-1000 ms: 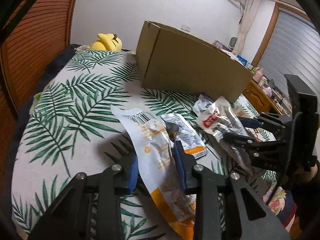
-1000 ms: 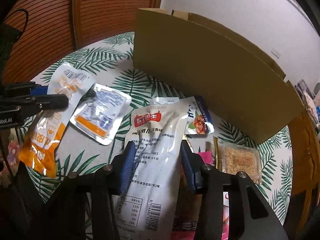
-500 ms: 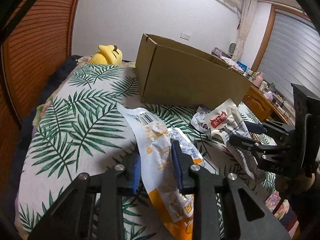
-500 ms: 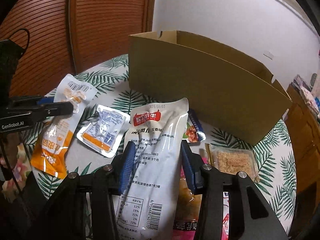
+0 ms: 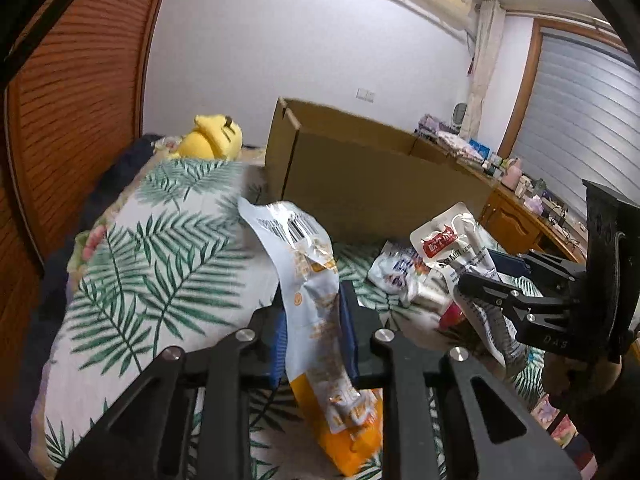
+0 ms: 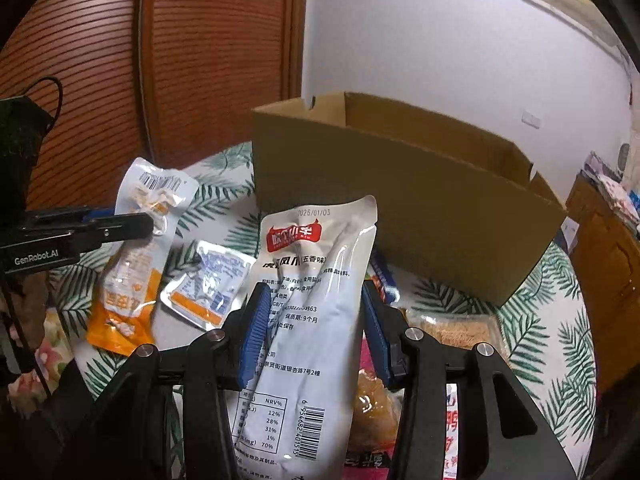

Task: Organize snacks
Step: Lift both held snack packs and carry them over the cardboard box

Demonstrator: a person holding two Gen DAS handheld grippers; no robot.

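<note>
Surface: a bed (image 5: 132, 280) under a palm-leaf cover; a yellow plush toy (image 5: 212, 138) is seen at its far end.

Cardboard box (image 6: 400, 196): open-topped, stood on the cover beyond the snacks. Its inside floor is not seen.

White pouch (image 6: 312, 320) with red label: gripped between the blue pads of the right tool (image 6: 314, 332), which is closed on the pouch's middle. The pouch is held up off the cover, its top end toward the box.

Orange-and-white pouch (image 5: 316, 320): pinched in the left tool (image 5: 314, 330), closed tight on its mid-section, barcode end raised, orange end hanging low.

Loose on the cover: a small silver packet (image 6: 208, 284) between the two held pouches; a clear packet of brown snack (image 6: 456, 330) near the box's front wall; a blue-edged packet (image 6: 382, 280), mostly hidden behind the right tool, contents possibly meat.
</note>
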